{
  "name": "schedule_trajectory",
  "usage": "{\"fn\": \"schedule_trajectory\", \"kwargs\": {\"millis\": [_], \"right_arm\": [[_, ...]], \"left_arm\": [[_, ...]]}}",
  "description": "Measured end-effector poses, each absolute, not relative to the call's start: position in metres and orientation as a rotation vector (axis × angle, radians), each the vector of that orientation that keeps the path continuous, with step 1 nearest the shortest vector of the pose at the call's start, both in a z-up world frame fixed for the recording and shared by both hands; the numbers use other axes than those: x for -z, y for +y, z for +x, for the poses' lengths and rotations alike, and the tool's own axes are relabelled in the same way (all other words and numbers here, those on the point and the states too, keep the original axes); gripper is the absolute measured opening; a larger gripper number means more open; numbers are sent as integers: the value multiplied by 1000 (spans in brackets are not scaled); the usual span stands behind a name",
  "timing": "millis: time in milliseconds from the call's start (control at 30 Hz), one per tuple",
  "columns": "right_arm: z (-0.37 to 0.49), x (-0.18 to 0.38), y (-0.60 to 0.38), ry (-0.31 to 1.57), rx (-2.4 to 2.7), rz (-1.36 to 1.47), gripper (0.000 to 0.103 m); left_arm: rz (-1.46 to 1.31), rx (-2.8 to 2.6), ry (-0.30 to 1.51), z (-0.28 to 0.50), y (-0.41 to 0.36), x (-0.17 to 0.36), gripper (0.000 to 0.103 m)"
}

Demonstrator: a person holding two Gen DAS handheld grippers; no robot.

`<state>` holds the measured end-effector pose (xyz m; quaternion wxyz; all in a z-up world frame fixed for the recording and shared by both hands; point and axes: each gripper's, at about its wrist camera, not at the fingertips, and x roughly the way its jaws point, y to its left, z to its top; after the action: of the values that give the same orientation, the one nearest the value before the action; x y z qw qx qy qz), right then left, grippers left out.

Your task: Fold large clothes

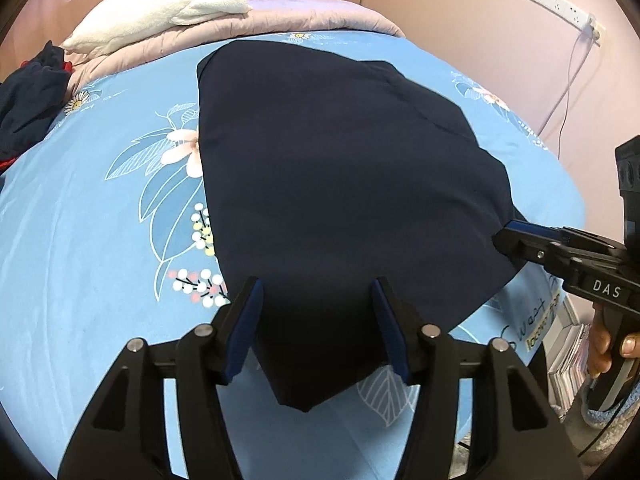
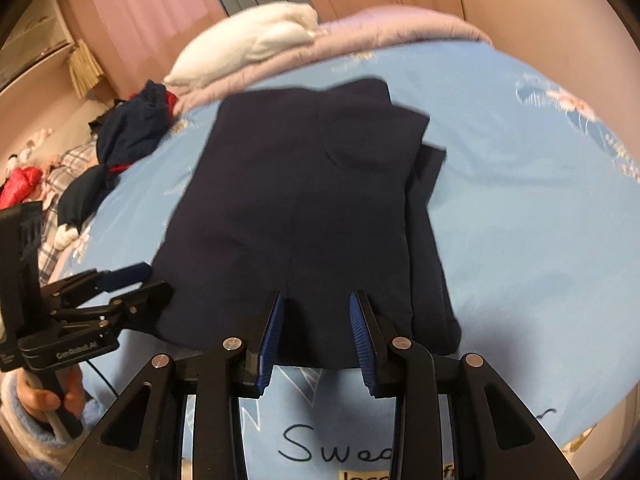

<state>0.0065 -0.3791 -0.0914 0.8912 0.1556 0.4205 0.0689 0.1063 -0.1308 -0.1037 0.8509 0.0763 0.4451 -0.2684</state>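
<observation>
A dark navy garment [image 1: 340, 180] lies folded flat on the blue flowered bed sheet [image 1: 80, 240], with a narrower layer showing along its right side [image 2: 432, 240]. In the left wrist view my left gripper [image 1: 316, 284] stands open over the garment's near edge. The cloth lies between the blue pads [image 1: 244, 332], which do not press it. My right gripper [image 2: 316, 296] is also open at the near hem, cloth in the gap, pads apart. Each gripper shows in the other's view, at the garment's near corners: right gripper [image 1: 504, 236], left gripper [image 2: 154, 278].
A white folded blanket [image 1: 160, 12] rests on a pink quilt [image 1: 304, 16] at the bed's far end. A heap of dark and red clothes [image 2: 132, 128] lies at the far left. A power strip [image 1: 552, 0] hangs on the wall. A hand [image 2: 44, 396] holds the left gripper's handle.
</observation>
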Motion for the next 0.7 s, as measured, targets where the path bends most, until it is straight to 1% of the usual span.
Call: {"fn": "schedule_trajectory", "kwargs": {"millis": [167,467,567,700], "right_arm": [[3,89,-377,874,-144,334,34],[-15,71,-374,814,-193,317,34],[-9,79,-374,837,-185,314,34],[-1,94,-374,880,-174,324,34]], "left_arm": [[154,569,947,107,-130,104,59],[156,596,944,87,-120,93,59],[163,592,952,85,-121,98,59],[152,595,974,89,-119,105,63]]}}
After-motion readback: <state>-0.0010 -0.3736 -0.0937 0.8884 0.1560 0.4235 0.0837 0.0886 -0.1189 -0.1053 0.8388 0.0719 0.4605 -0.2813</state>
